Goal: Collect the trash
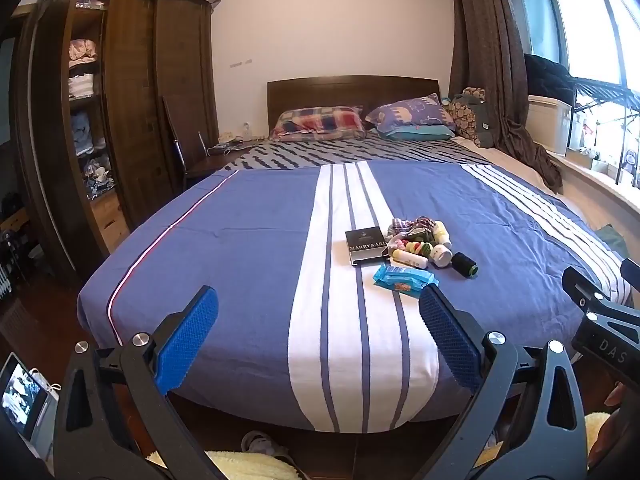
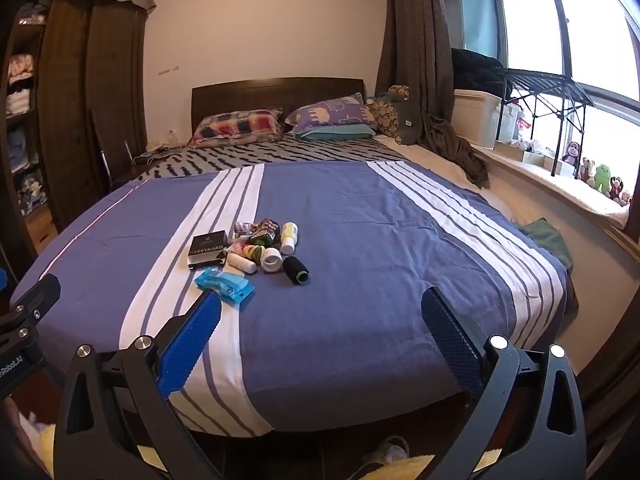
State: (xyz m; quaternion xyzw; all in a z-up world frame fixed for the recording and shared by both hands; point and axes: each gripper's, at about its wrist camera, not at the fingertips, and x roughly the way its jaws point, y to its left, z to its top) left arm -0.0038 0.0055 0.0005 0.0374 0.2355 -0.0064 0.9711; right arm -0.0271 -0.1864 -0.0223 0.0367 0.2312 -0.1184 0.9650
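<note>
A small heap of clutter lies on the blue striped bedspread [image 1: 240,240]: a black box [image 1: 366,246] lettered MARRY&ARD, a blue wipes pack [image 1: 404,280], a black thread spool [image 1: 465,265], pale bottles [image 1: 442,234] and a white jar [image 1: 441,257]. The same black box [image 2: 208,249], blue wipes pack [image 2: 225,286], black thread spool [image 2: 296,270] and white jar [image 2: 271,260] show in the right wrist view. My left gripper [image 1: 320,300] hangs open at the foot of the bed, short of the heap. My right gripper [image 2: 320,304] is open too, with nothing between its fingers.
Pillows [image 1: 320,122] lie at the wooden headboard. A wardrobe [image 1: 120,120] with open shelves stands left, a curtain [image 2: 420,60] and a window sill [image 2: 560,184] with soft toys right. Slippers [image 1: 260,444] and something yellow and fluffy [image 2: 404,468] lie on the floor below me.
</note>
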